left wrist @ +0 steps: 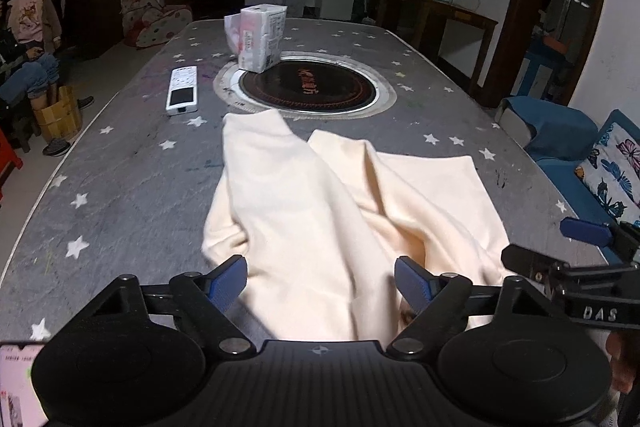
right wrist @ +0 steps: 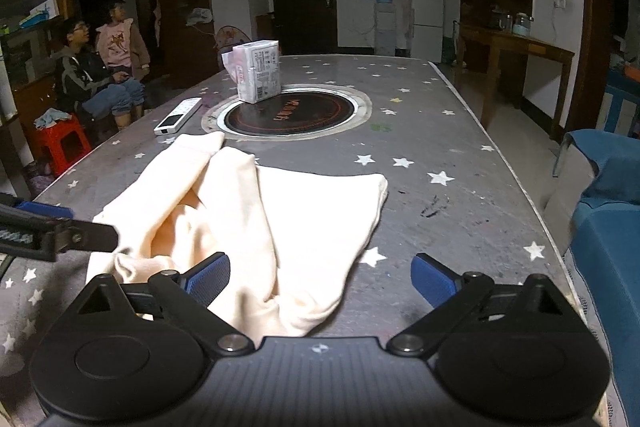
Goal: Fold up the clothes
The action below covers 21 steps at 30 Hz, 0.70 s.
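Note:
A cream garment point(left wrist: 320, 211) lies crumpled and partly folded on the grey star-patterned table point(left wrist: 132, 163). It also shows in the right wrist view point(right wrist: 256, 227). My left gripper point(left wrist: 320, 283) is open, its blue pads on either side of the garment's near edge, holding nothing. My right gripper point(right wrist: 320, 279) is open over the garment's near right corner, empty. Each gripper shows at the edge of the other's view: the right one point(left wrist: 576, 255), the left one point(right wrist: 60, 231).
A round black hotplate point(left wrist: 308, 87) is set in the table's middle. A tissue pack point(left wrist: 262, 37) stands at its far edge, and a white remote point(left wrist: 183, 89) lies to its left. A blue sofa point(right wrist: 608, 227) is to the right. Two people point(right wrist: 100, 67) sit at left.

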{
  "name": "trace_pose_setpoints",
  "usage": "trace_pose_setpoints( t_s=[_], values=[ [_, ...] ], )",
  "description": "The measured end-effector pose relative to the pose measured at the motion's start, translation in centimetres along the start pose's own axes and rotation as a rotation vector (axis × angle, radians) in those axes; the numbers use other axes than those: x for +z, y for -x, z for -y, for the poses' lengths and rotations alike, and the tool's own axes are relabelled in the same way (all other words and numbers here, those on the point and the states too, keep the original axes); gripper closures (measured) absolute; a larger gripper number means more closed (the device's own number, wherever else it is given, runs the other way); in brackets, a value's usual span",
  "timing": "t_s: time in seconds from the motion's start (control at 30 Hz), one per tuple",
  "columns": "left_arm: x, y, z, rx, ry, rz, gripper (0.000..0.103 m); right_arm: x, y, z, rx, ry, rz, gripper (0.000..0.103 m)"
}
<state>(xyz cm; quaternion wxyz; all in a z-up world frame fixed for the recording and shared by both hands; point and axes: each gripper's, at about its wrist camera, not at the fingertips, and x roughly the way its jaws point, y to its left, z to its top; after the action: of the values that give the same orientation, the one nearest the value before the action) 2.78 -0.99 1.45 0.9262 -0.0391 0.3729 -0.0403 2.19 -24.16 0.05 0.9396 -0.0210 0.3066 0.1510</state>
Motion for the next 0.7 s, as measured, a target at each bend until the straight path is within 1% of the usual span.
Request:
trace_pose_setpoints(
  t_s=[0.17, 0.27, 0.33, 0.4, 0.47, 0.53, 0.57, 0.7],
  values=[
    [0.8, -1.8, 0.4, -0.023, 0.006, -0.038, 0.03, 0.3, 0.1, -0.2, 0.011, 0.016, -0.001, 0.009],
    [0.8, -2.6, 0.7, -0.026, -0.004, -0.054, 0.043, 0.4, 0.1, -0.3, 0.016, 0.022, -0.003, 0.011],
    [0.9, -2.9, 0.8, -0.028, -0.005, -0.061, 0.046, 0.5, 0.1, -0.3, 0.017, 0.025, -0.005, 0.011],
    [0.9, -3.1, 0.8, -0.035, -0.003, -0.068, 0.058, 0.5, 0.1, -0.4, 0.018, 0.028, -0.007, 0.012],
    [0.9, -3.2, 0.7, -0.041, -0.004, -0.073, 0.068, 0.5, 0.1, -0.4, 0.02, 0.03, -0.01, 0.013],
    [0.9, -3.2, 0.7, -0.045, -0.005, -0.075, 0.074, 0.5, 0.0, -0.4, 0.024, 0.029, -0.012, 0.014],
    [0.9, -3.2, 0.7, -0.045, -0.006, -0.076, 0.08, 0.5, 0.0, -0.4, 0.026, 0.029, -0.014, 0.015],
    [0.8, -3.1, 0.7, -0.048, -0.005, -0.073, 0.084, 0.4, -0.1, -0.7, 0.037, 0.03, -0.019, 0.018]
  ],
)
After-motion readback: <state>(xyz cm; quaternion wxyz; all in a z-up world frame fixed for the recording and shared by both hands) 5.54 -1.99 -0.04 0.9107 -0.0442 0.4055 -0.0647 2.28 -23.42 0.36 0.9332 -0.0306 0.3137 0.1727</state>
